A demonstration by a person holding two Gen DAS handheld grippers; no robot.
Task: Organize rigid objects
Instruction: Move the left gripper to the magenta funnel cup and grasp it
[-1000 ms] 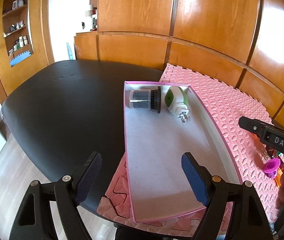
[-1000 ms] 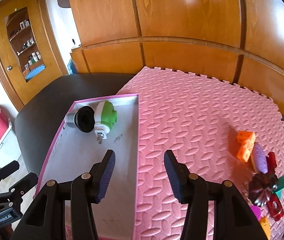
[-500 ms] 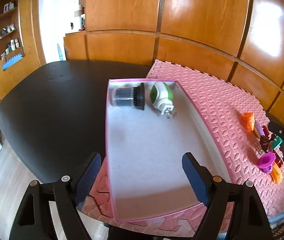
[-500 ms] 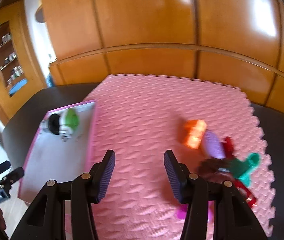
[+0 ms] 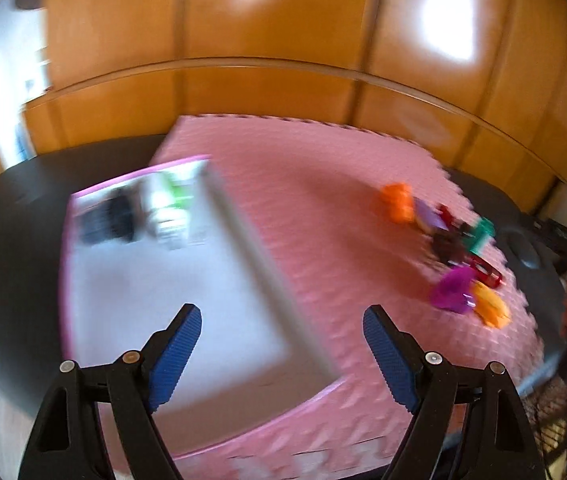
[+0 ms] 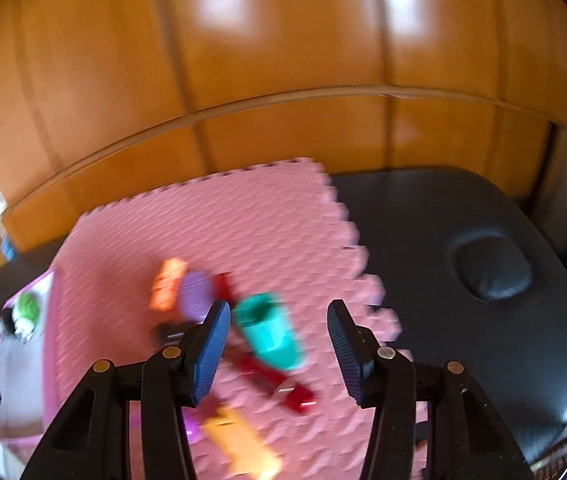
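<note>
While both frames smear with motion blur, the right tongs (image 6: 277,344) hang wide open and empty above a cluster of small toys on the pink mat (image 6: 243,216), their blue pads bracketing a teal piece (image 6: 273,338). Just below it lies a dark red bar (image 6: 279,384), with an orange piece (image 6: 243,440) nearest the camera and a purple oval (image 6: 195,294) and an orange block (image 6: 167,282) beyond. The left tongs (image 5: 281,354) are likewise spread wide, holding nothing, poised over the near end of a pink-rimmed tray (image 5: 267,264) that sits on the mat's left side. At the tray's far end rest a green-and-white plug device (image 5: 169,208) and a dark cylinder (image 5: 105,220); the rest of its floor lies bare. The black tabletop (image 6: 463,280) stretches past the mat to the right, and wooden panels (image 6: 283,40) close the background.

The step in hand appears to be the reach for the next toy, most likely the teal piece. The next move would call for lowering the right tongs squarely around it, closing without catching the red bar touching it, then carrying it left to the tray.
</note>
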